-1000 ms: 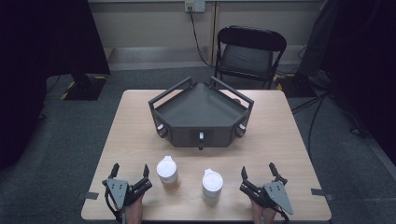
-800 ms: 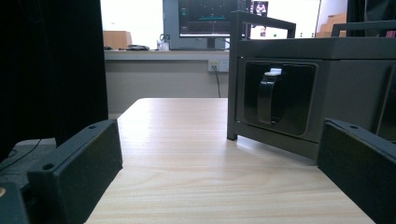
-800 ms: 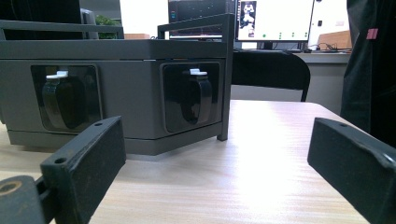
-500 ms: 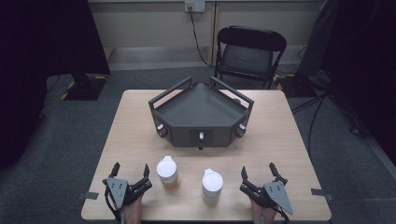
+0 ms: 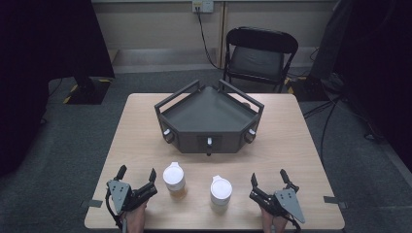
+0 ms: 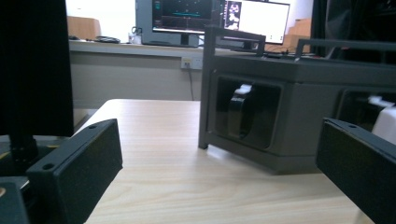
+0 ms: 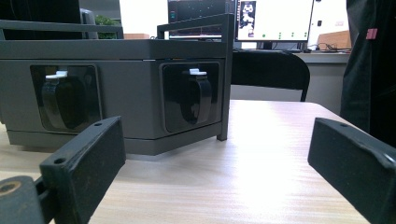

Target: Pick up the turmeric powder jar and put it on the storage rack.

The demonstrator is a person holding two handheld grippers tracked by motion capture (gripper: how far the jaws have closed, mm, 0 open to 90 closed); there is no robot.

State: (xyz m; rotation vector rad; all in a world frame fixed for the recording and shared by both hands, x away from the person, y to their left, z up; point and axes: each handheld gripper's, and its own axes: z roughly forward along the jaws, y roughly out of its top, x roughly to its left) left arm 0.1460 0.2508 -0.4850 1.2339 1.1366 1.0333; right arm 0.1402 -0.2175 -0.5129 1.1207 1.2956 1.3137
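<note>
Left gripper (image 5: 137,175): jaws spread wide, nothing between them, nothing held. It rests low at the near left edge of the table (image 5: 291,131), tips aimed away from the person toward the far side. In the left gripper view its 2 black jaws stand far apart at the frame's lower corners, bare wood between them.

Right gripper (image 5: 268,177): jaws likewise wide apart and empty. It sits at the near right edge, tips aimed forward. In the right gripper view the gap between its jaws shows plain tabletop and, beyond, the dark housing.

Between the 2 grippers stand 2 upright cups with white lids. The left cup (image 5: 174,179) is just beside the left gripper's inner jaw, apart from it; its lower body looks amber, though the view is too small to be sure of contents. The right cup (image 5: 221,191) stands slightly nearer the person, near the right gripper, not touching it. Cups are apart from each other.

Farther out, mid-table: a dark grey angular tray unit (image 5: 209,114) with railed top, its long axis running left-right, its pointed corner facing the far edge. Its near faces carry recessed sockets; each socket (image 7: 190,95) holds a black knob with a white tip.

Beyond the table: a black folding chair (image 5: 257,56), and monitors (image 7: 273,21) on a desk.
</note>
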